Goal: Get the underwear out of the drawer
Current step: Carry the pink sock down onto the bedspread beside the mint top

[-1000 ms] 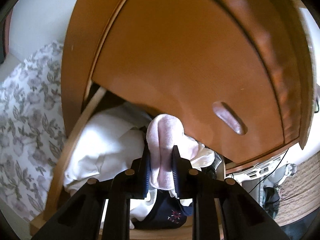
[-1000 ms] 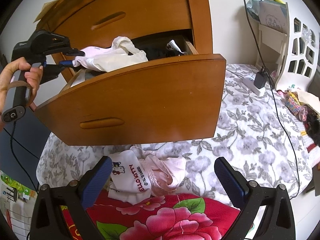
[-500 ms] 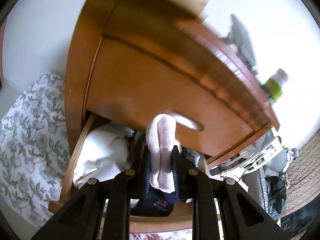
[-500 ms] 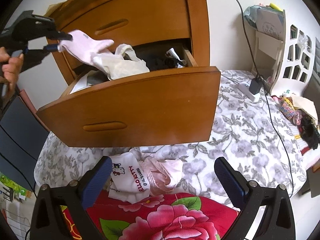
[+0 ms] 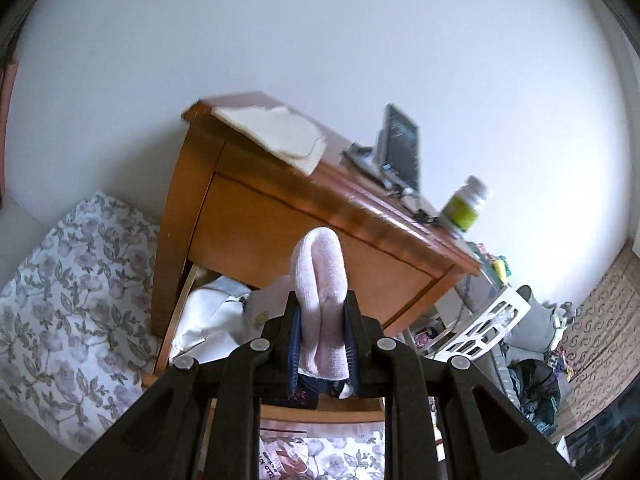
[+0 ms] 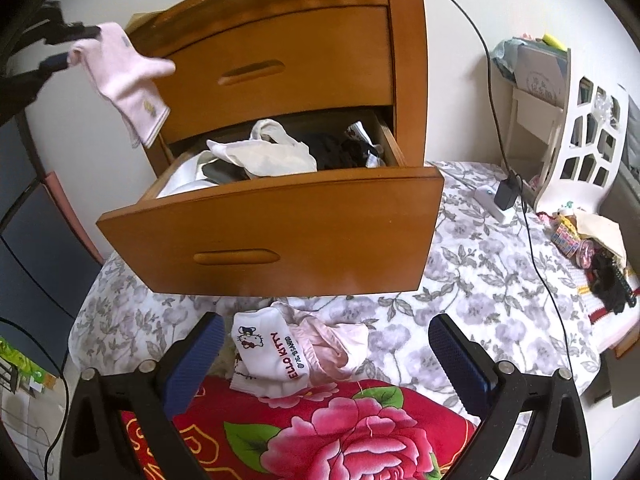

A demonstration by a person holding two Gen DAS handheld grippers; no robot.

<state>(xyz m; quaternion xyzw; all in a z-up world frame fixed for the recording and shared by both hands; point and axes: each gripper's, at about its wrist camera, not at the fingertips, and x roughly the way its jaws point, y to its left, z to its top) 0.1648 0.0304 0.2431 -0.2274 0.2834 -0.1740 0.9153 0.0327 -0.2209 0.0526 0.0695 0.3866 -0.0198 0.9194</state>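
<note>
Pink ribbed cotton underwear (image 5: 320, 280) clamped in my L tool (image 5: 320, 344), hanging above open wooden drawer (image 6: 280, 232); R tool (image 6: 324, 344) apart, w/ nothing between.

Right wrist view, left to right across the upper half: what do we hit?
Left claw → pink garment hanging from it → open drawer → black charger → white cut-out rack.

A plain white wall (image 5: 360, 40) is seen behind a wooden dresser (image 6: 304, 40); a floral-sheeted bed (image 6: 500, 264) is set beside it.
</note>
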